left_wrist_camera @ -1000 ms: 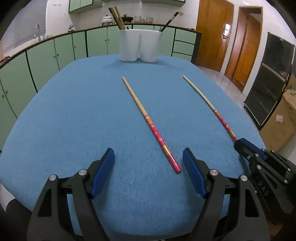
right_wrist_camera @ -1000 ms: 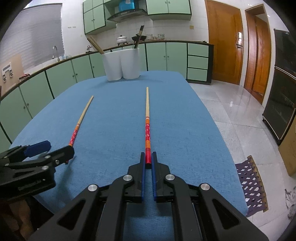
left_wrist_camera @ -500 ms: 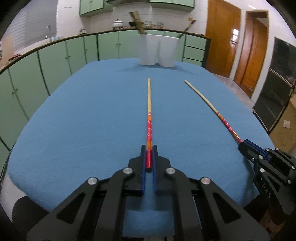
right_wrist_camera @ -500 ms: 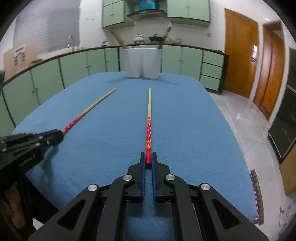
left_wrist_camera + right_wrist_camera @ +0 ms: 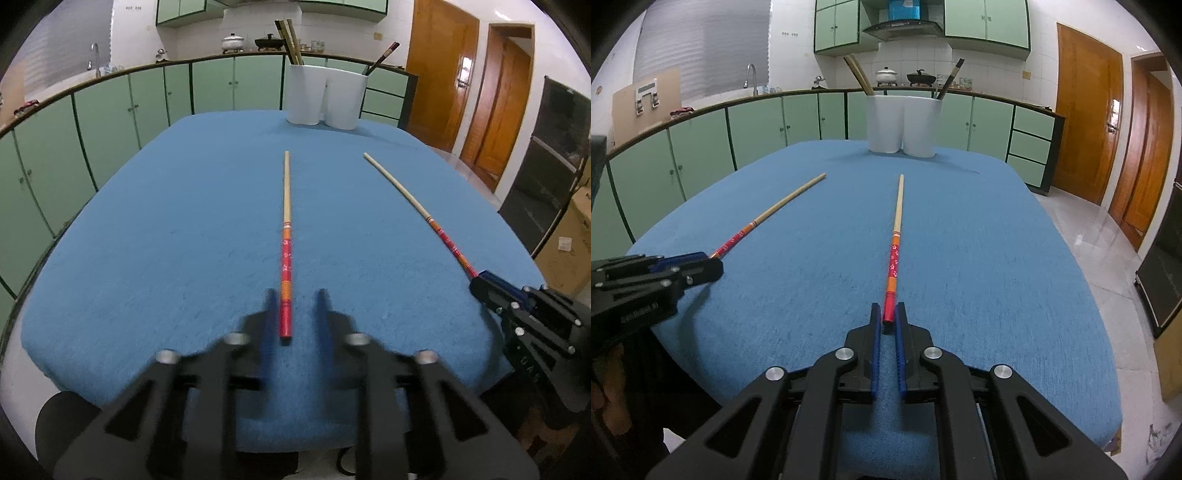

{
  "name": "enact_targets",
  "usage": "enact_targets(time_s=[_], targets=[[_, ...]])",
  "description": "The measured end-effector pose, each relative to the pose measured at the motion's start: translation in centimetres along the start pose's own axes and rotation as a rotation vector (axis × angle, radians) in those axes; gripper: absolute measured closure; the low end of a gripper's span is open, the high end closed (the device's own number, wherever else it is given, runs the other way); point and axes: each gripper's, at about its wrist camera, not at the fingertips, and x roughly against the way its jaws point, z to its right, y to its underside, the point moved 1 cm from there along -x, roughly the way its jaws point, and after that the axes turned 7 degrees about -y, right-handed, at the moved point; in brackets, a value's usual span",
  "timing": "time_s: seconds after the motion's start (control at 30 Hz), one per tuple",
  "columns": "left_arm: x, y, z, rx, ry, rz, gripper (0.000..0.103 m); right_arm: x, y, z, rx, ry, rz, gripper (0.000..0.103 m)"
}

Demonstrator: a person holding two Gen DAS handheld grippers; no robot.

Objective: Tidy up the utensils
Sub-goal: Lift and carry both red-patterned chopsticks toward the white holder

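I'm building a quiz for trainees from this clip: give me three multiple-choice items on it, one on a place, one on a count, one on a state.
1. Where do the white cups stand?
A. at the far end of the table
B. on the floor
C. beside the sink

2. How many chopsticks lie on the blue cloth?
A. one
B. two
C. four

3. What is the right gripper doing?
A. hanging wide open above the cups
B. gripping a spoon
C. shut on the red end of a chopstick

Answers:
1 A: the white cups stand side by side at the far edge of the table.
2 B: the chopsticks show as one in the middle and one to its left.
3 C: the right gripper has its pads closed on the red end.
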Motion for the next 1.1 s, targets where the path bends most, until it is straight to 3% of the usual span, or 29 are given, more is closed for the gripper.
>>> enact_targets(time_s=[0.3, 0.53, 0.87, 1.1], targets=[[4.6, -3.2, -1.6, 0.074, 0.020, 0.015, 0.098, 5.0, -2.8, 0.1, -0.087, -0.022, 0.053, 0.097], [9.2, -6.6, -2.0, 0.038, 0.029, 0.061, 0.098, 9.5, -8.0, 0.1, -0.083, -0.056, 0.057, 0.097], [12.8, -10.5, -2.3, -0.014, 0.025, 0.115, 0.098, 10.6, -15.3, -0.9, 0.041, -0.085, -0.062, 0.097], [12.3, -12.5, -2.4, -0.029, 0.063, 0.083, 0.098, 8.6, -18.9, -1.6, 0.101, -0.097, -0.143, 0.097]])
